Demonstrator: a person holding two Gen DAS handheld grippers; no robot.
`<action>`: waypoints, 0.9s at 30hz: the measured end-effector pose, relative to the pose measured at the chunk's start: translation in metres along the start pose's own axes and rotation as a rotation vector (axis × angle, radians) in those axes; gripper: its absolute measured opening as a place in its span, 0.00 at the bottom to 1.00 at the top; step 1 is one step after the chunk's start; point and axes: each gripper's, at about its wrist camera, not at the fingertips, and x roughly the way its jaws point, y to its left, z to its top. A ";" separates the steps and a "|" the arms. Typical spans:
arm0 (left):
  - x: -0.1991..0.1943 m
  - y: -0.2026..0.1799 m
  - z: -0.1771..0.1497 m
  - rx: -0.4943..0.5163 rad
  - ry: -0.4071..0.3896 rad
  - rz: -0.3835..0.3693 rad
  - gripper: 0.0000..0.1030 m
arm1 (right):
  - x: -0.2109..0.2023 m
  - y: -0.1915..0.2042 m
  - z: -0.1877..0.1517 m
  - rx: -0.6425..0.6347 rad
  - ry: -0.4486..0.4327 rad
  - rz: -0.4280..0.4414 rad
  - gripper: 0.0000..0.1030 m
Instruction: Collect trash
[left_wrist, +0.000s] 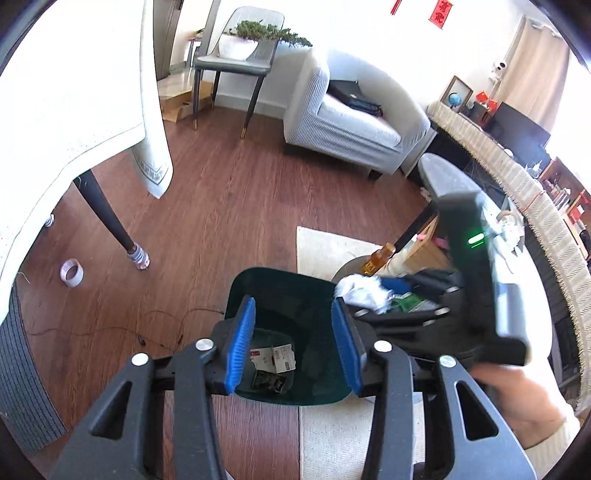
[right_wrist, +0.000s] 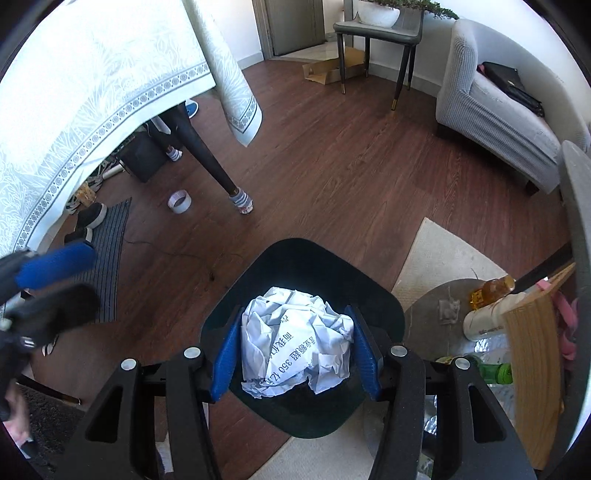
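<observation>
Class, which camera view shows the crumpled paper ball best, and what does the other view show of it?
The right wrist view: the crumpled paper ball fills the centre, gripped between the right gripper pads above the bin. The left wrist view shows it small, blurred and partly hidden.

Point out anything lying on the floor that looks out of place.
A roll of tape lies loose on the wood floor beside the table leg. A flattened piece of cardboard sits on the floor under the grey chair. A thin dark cord trails across the boards near the bin.

Dark wood floor (right_wrist: 332, 177); grey sofa (right_wrist: 498, 110) by the wall; cloth-draped table (right_wrist: 74, 92); pale rug (left_wrist: 325, 247).
</observation>
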 end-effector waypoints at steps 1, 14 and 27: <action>-0.003 -0.002 0.001 0.006 -0.007 -0.003 0.41 | 0.005 0.001 -0.001 -0.004 0.013 -0.001 0.54; -0.039 -0.016 0.013 0.041 -0.094 -0.070 0.30 | 0.062 0.012 -0.016 -0.063 0.161 -0.037 0.54; -0.053 -0.020 0.023 0.039 -0.132 -0.093 0.29 | 0.090 0.013 -0.030 -0.114 0.233 -0.057 0.62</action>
